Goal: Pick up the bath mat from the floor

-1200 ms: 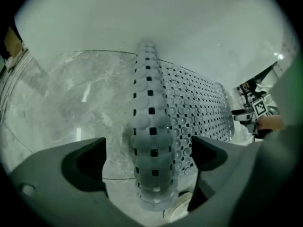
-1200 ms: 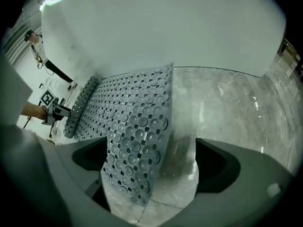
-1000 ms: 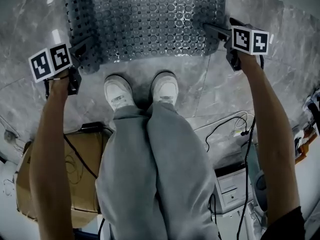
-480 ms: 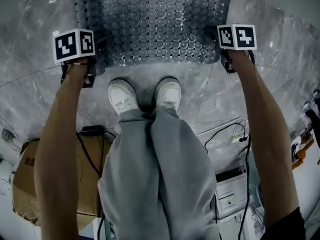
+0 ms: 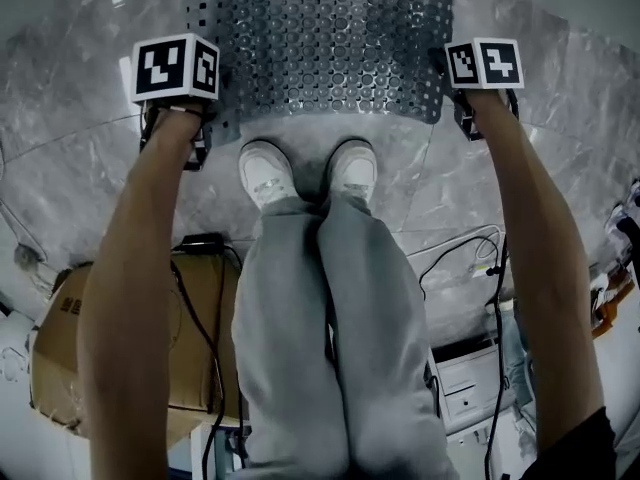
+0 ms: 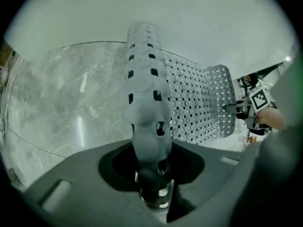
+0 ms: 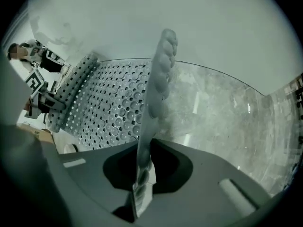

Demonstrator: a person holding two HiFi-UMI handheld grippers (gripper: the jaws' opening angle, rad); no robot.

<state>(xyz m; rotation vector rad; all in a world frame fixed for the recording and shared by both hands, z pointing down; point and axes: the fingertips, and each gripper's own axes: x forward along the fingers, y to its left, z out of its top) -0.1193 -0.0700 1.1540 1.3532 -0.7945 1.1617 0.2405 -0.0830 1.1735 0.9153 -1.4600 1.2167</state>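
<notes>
The grey perforated bath mat (image 5: 320,38) lies on the marble floor ahead of the person's feet. My left gripper (image 5: 205,118) is at its near left corner and my right gripper (image 5: 445,78) at its near right corner. Both pairs of jaws have just been closing on the mat. In the left gripper view a bunched fold of the mat edge (image 6: 144,103) runs up out of the left gripper (image 6: 152,188), which is shut on it. In the right gripper view the thin mat edge (image 7: 156,84) stands pinched in the right gripper (image 7: 141,186).
White shoes (image 5: 265,173) (image 5: 352,168) stand just behind the mat's near edge. A cardboard box (image 5: 70,338) sits at lower left. Black cables (image 5: 460,253) and white equipment (image 5: 465,368) lie at lower right. Marble floor (image 5: 80,178) surrounds the mat.
Both grippers moved in to the mat's near corners and their jaws went from wide open to closed on the mat's edge. The near corners have lifted slightly.
</notes>
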